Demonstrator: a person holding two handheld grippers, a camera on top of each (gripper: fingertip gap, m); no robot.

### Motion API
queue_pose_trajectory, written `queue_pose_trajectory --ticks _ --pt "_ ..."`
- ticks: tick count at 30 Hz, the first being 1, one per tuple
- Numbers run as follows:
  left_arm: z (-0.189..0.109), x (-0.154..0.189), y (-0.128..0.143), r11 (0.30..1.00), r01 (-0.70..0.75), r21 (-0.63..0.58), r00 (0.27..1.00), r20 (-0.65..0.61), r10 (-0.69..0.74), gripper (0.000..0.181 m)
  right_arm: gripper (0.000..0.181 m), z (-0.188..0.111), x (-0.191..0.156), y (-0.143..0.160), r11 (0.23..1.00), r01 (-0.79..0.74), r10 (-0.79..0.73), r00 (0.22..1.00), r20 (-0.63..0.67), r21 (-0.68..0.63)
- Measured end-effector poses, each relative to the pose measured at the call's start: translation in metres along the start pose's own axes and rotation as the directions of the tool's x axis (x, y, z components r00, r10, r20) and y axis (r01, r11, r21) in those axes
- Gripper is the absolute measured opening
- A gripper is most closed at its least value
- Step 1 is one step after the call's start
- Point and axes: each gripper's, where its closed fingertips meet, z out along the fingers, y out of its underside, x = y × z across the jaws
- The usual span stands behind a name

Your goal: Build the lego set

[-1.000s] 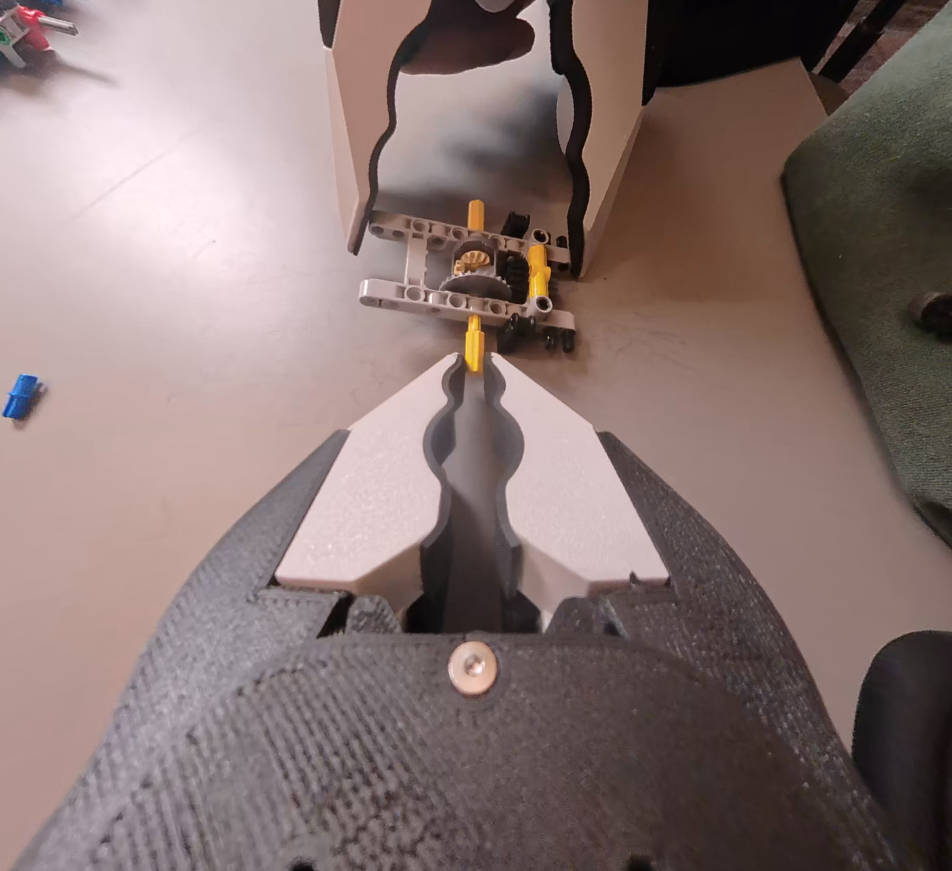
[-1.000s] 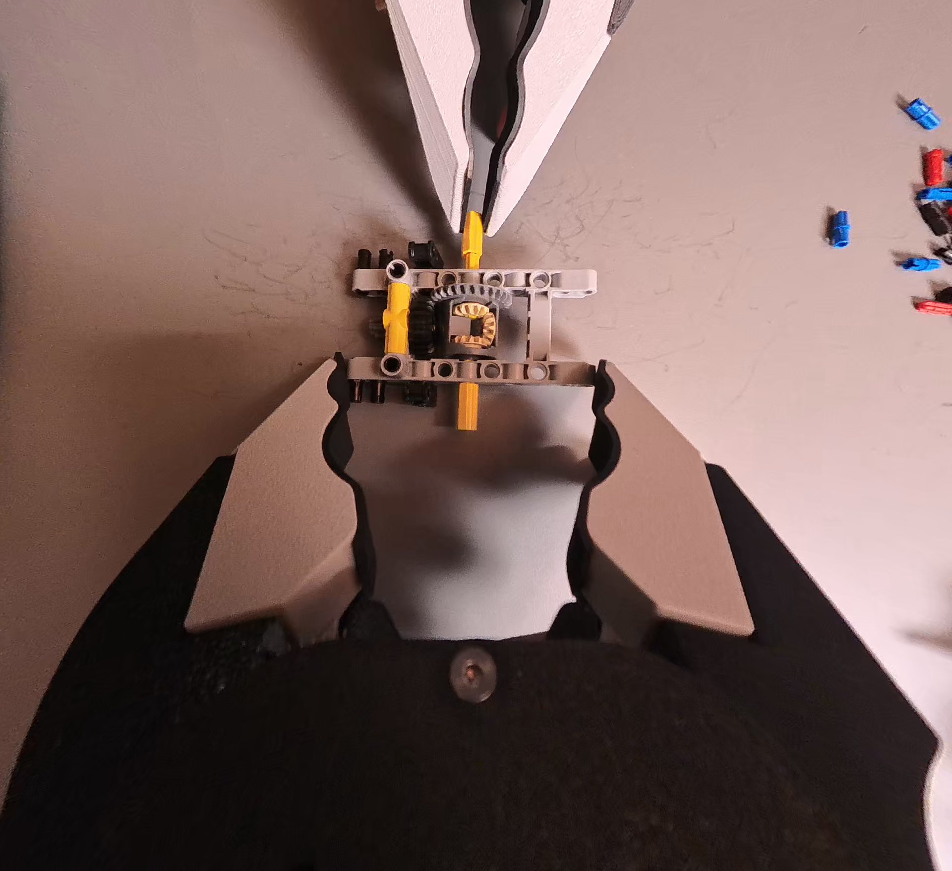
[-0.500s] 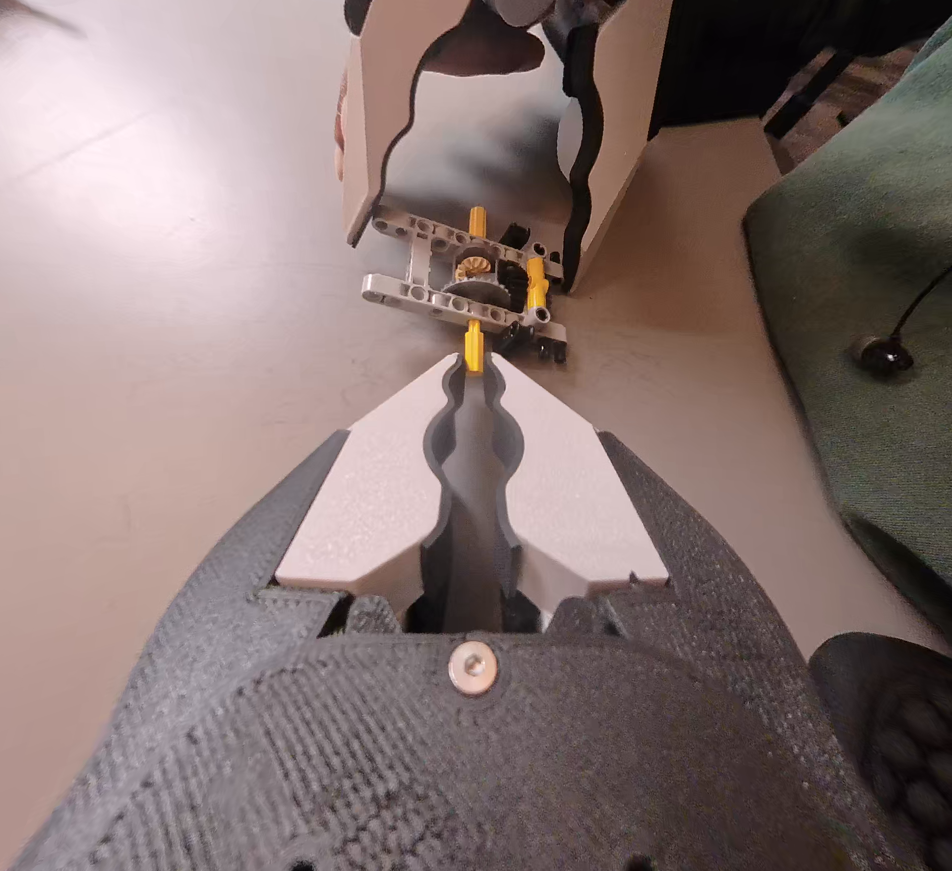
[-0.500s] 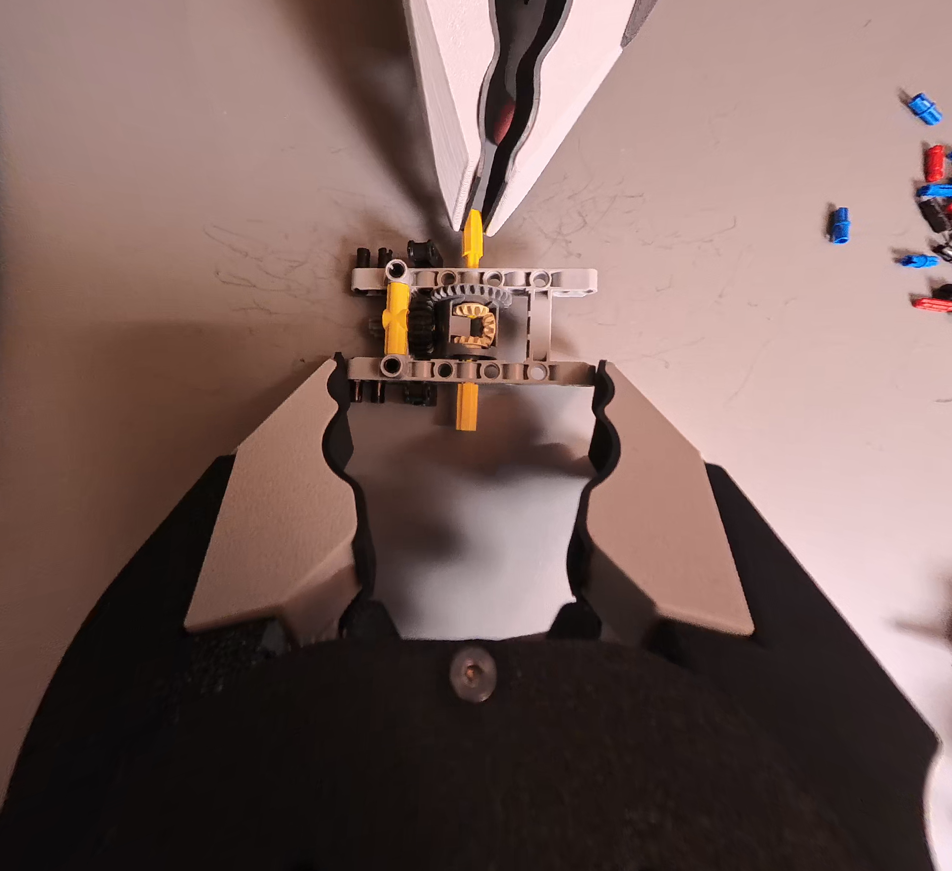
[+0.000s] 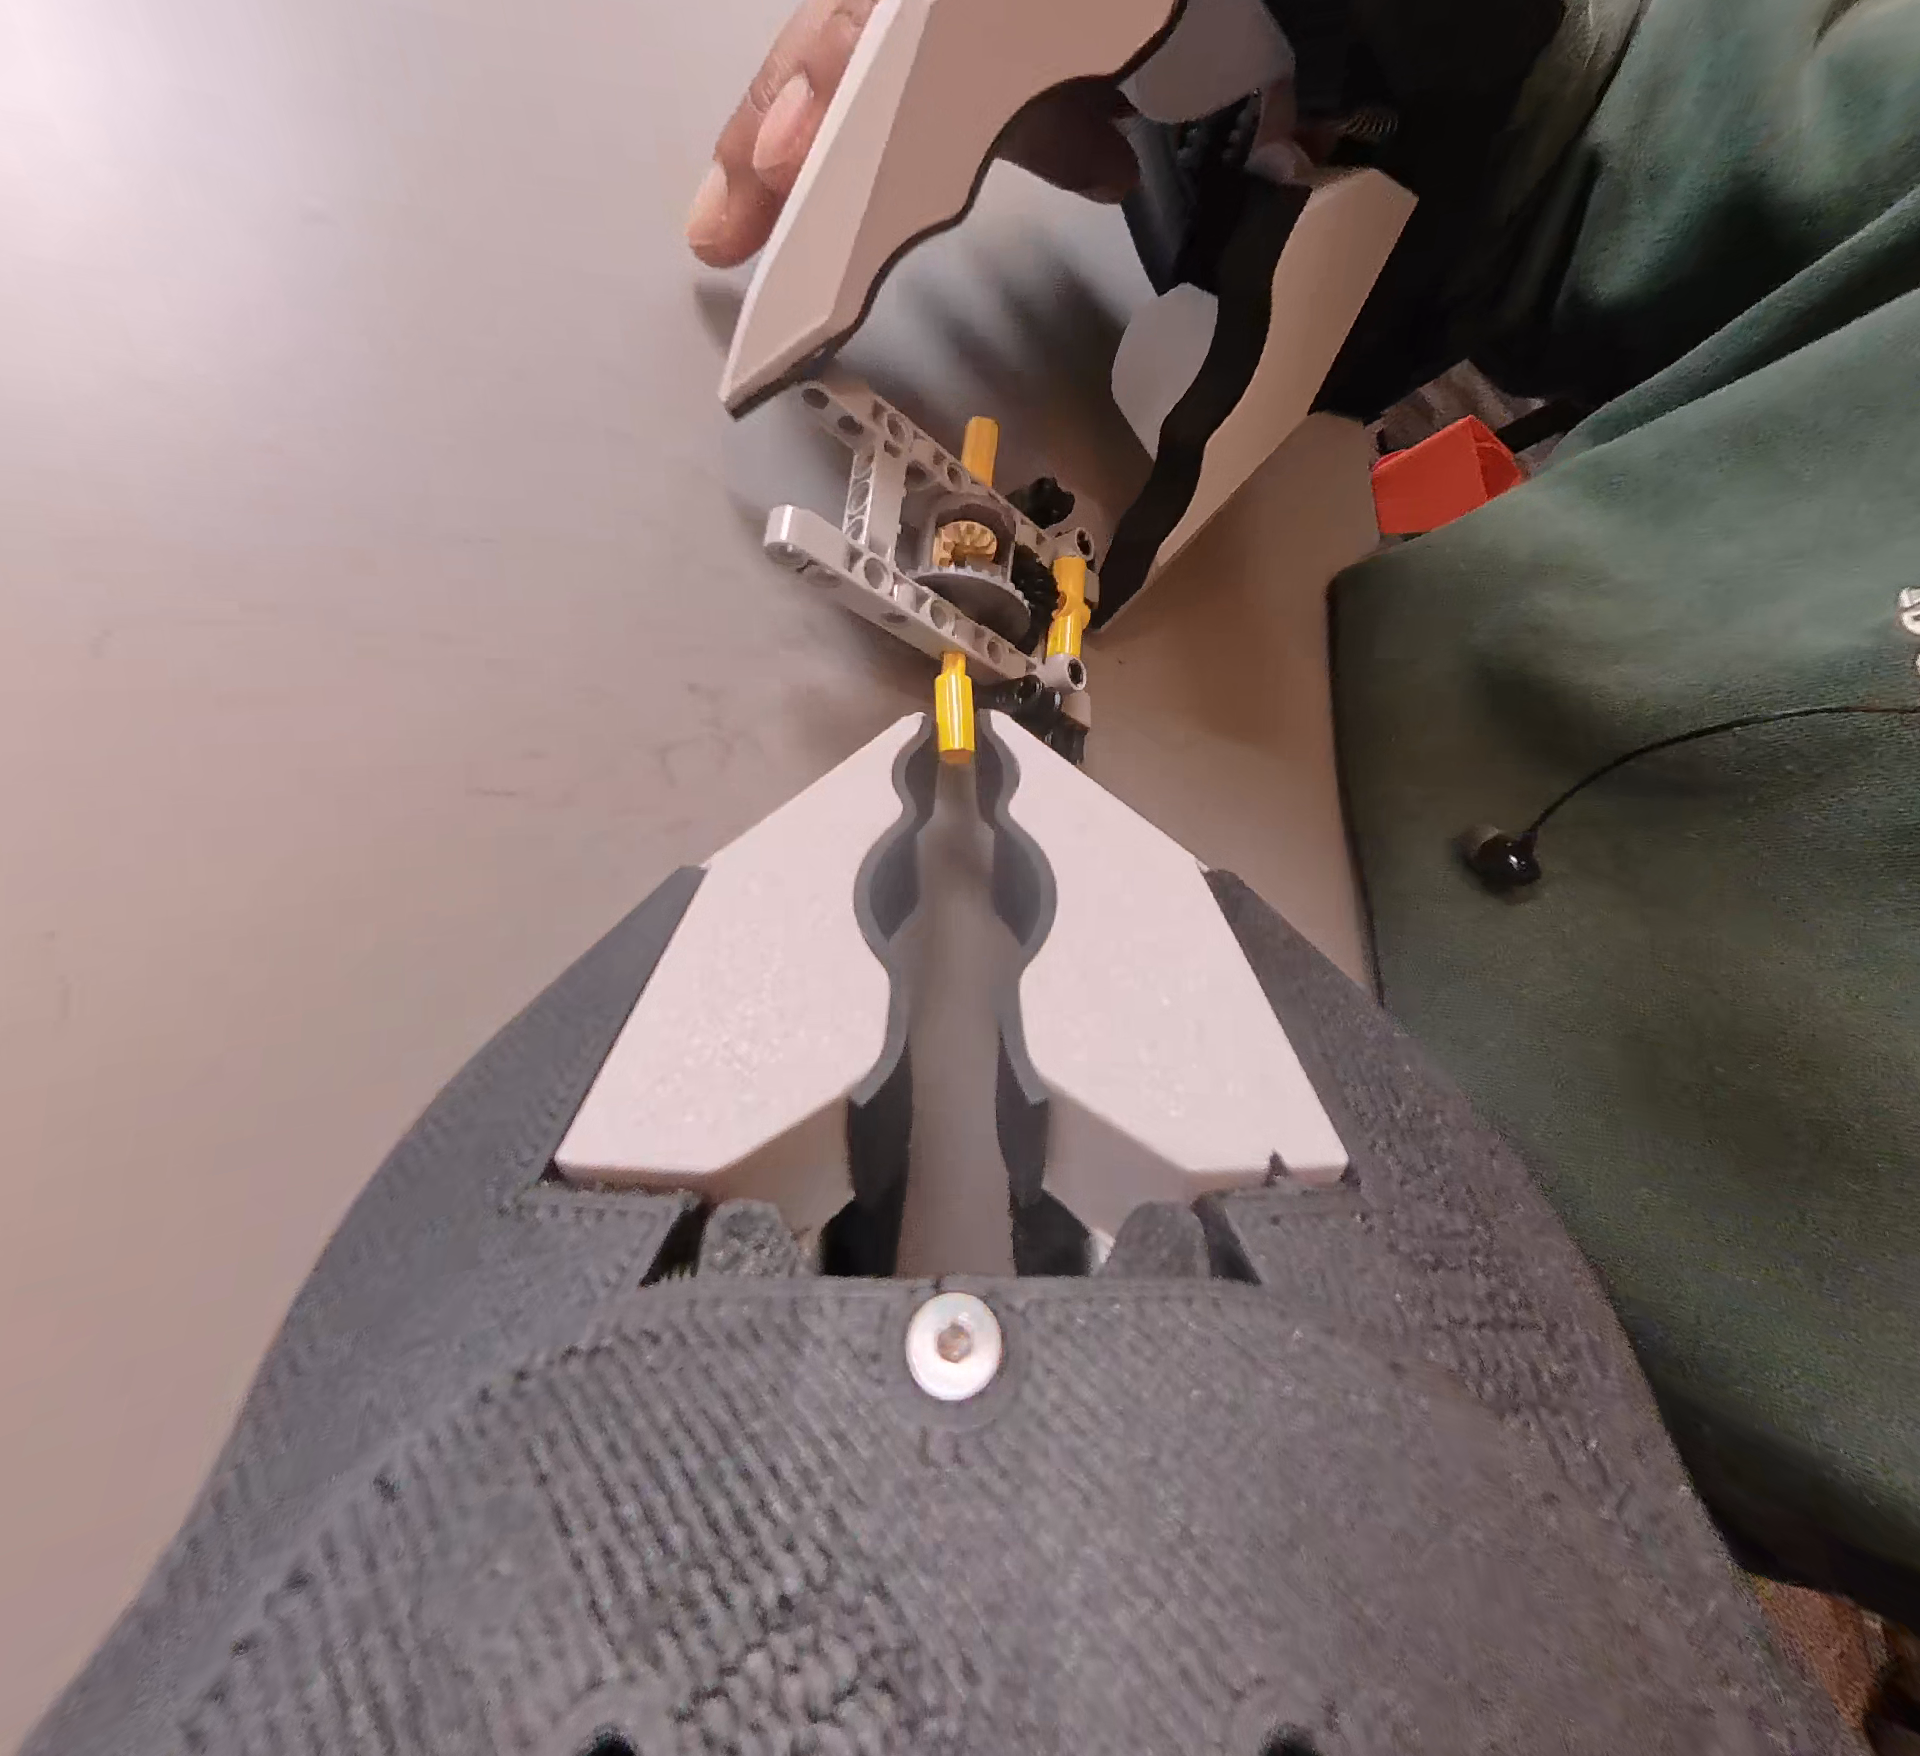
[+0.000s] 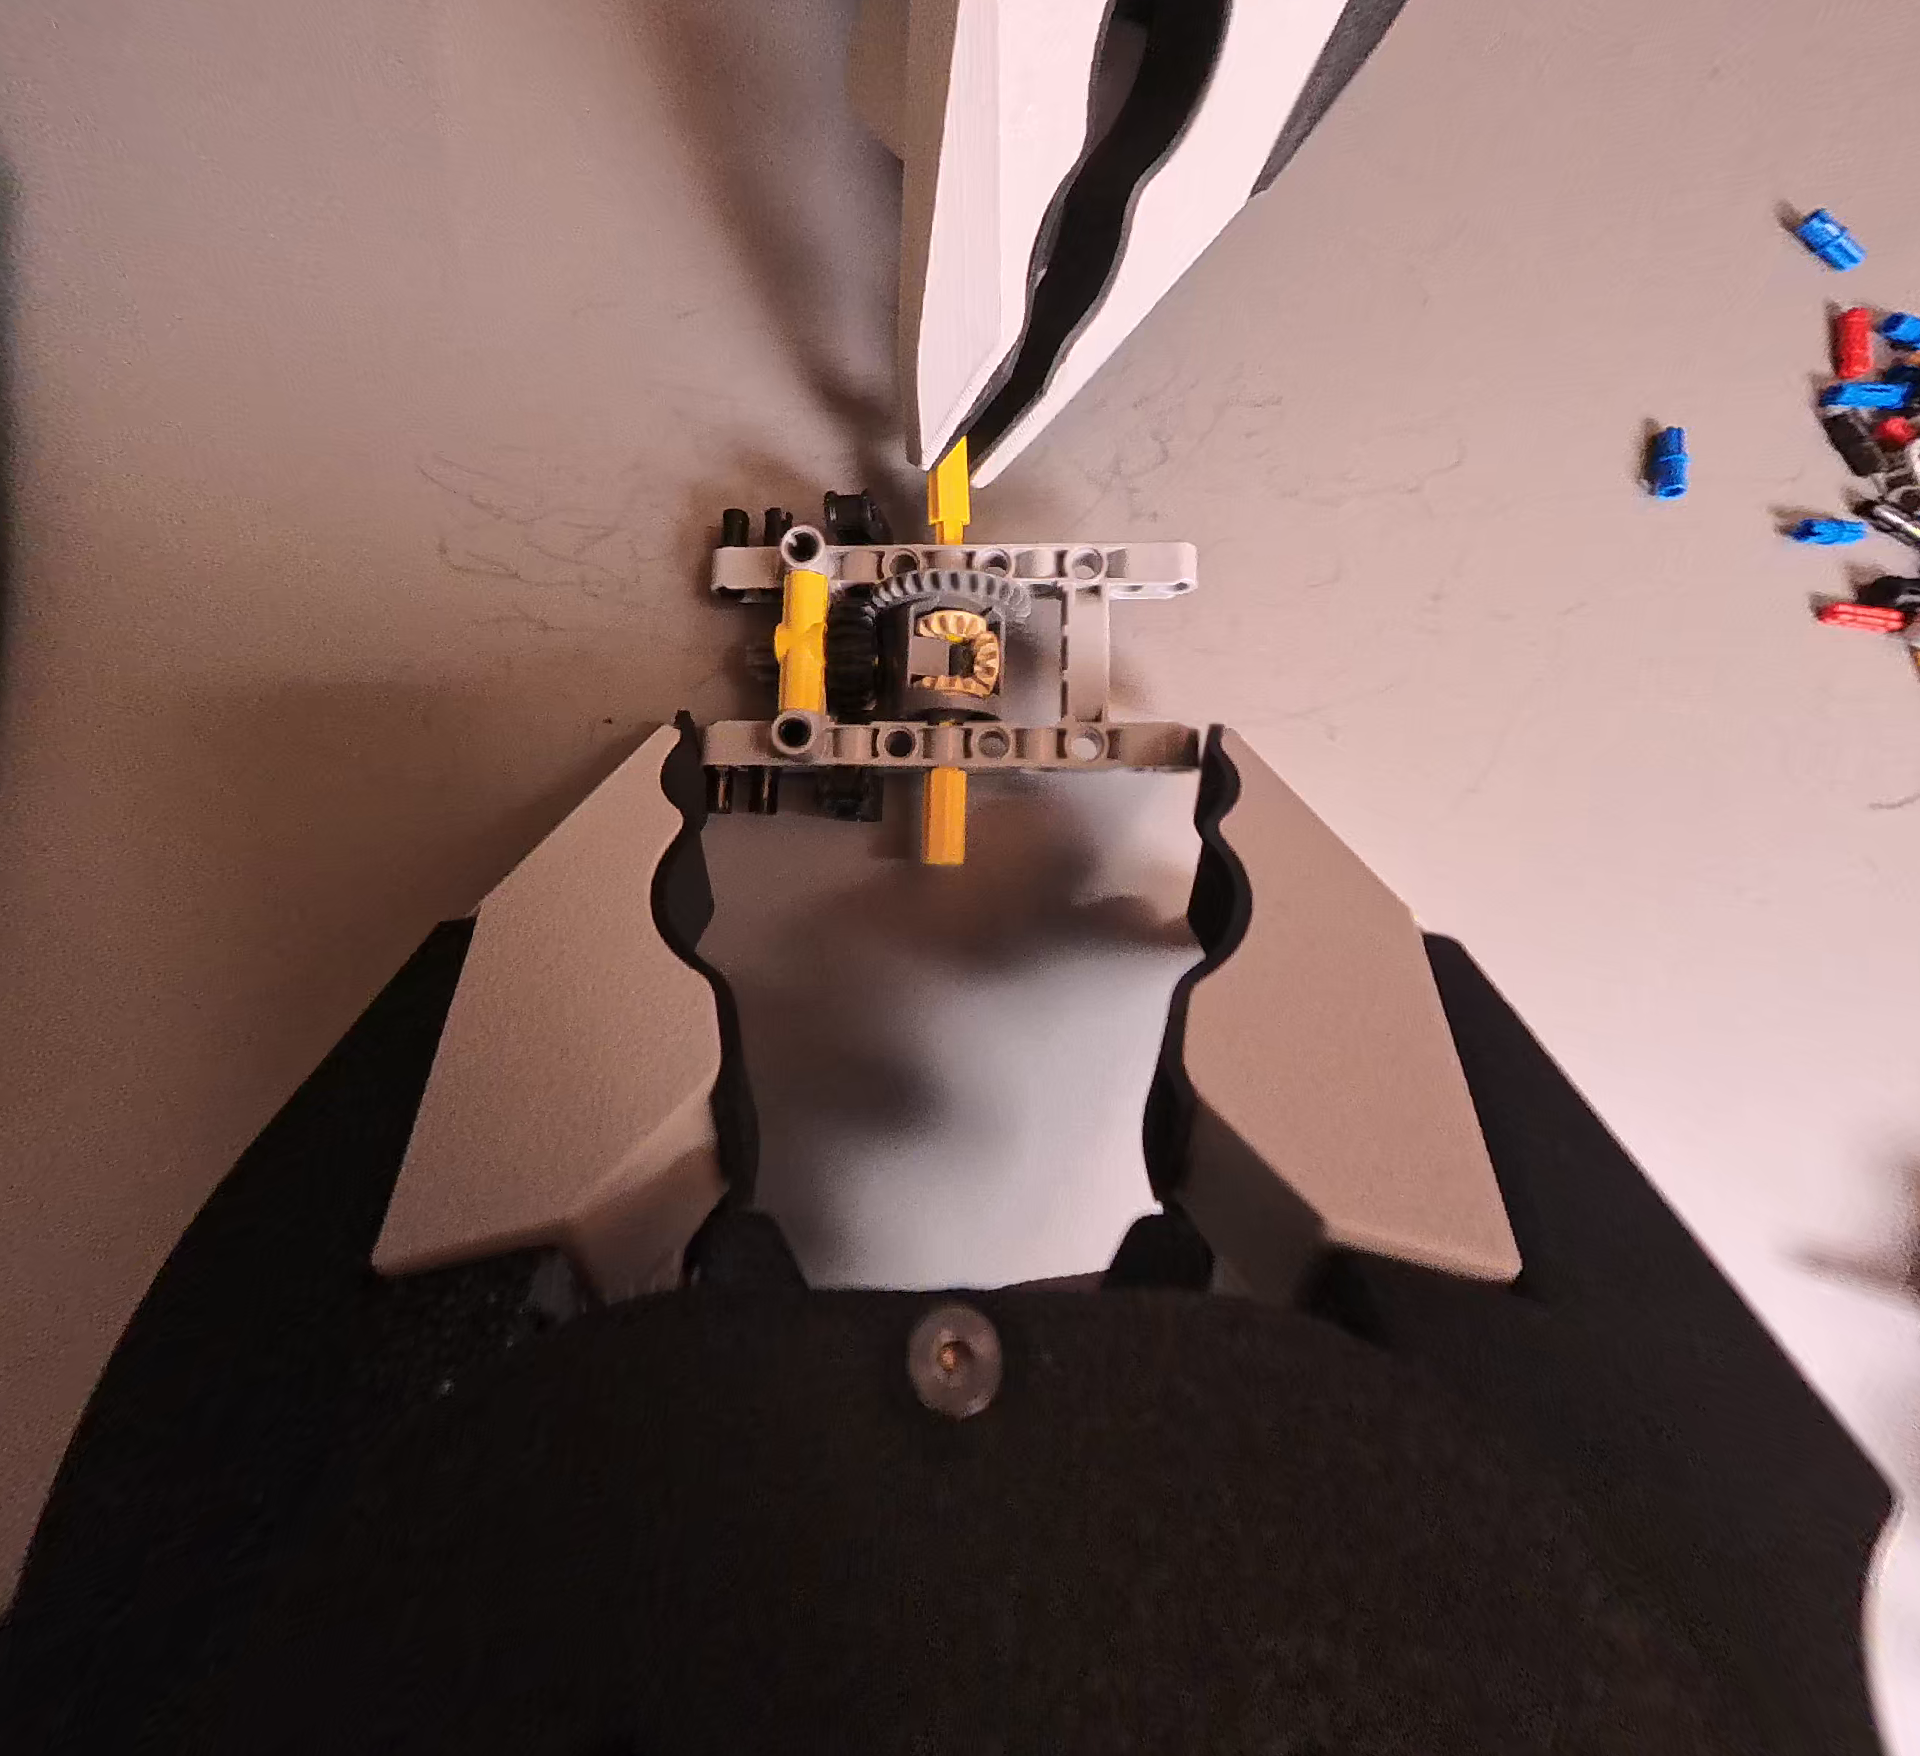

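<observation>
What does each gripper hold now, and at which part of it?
The left gripper pinches the outer end of a yellow axle sticking out of the grey frame. The right gripper clamps the ends of the frame's near beam.

The yellow axle's [image 5: 952, 715] near end is hidden between the left gripper's [image 5: 956, 738] closed tips. The black pins [image 6: 744, 787] under the gear frame [image 6: 951, 646] are partly covered by its beams. The loose pile of parts [image 6: 1875, 459], right of the right gripper [image 6: 945, 750], is cut by the picture's edge and blurred.
</observation>
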Motion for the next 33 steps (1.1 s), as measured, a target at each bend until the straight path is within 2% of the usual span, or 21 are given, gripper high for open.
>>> queue_pose_trajectory --ticks 4,7,12,19,24,33 --pt "0.0 0.0 0.0 1.0 0.005 0.0 1.0 -0.005 -0.005 0.005 0.085 -0.025 0.008 0.0 0.994 -0.069 0.07 0.998 -0.008 0.09" --pt "0.001 0.0 0.0 1.0 0.01 0.0 1.0 -0.01 -0.01 0.005 0.063 -0.038 0.011 0.01 0.988 -0.085 0.089 0.996 -0.021 0.128" --pt "0.003 0.0 -0.002 0.999 0.043 0.008 0.999 -0.025 -0.042 0.005 0.038 -0.026 0.008 0.023 0.992 -0.058 0.061 0.998 -0.024 0.112" --pt "0.002 -0.001 -0.005 0.996 0.08 0.026 0.996 -0.04 -0.079 0.004 0.007 -0.017 0.005 0.012 0.99 0.03 -0.022 0.998 -0.064 0.139" --pt "0.001 -0.001 -0.005 0.995 0.095 0.034 0.994 -0.051 -0.093 0.004 0.006 -0.017 0.003 0.01 0.986 0.044 -0.033 0.997 -0.074 0.159" --pt "-0.005 -0.001 -0.006 0.989 0.128 0.072 0.989 -0.087 -0.122 0.004 0.006 -0.018 0.002 0.002 0.961 0.056 -0.04 0.997 -0.065 0.271"
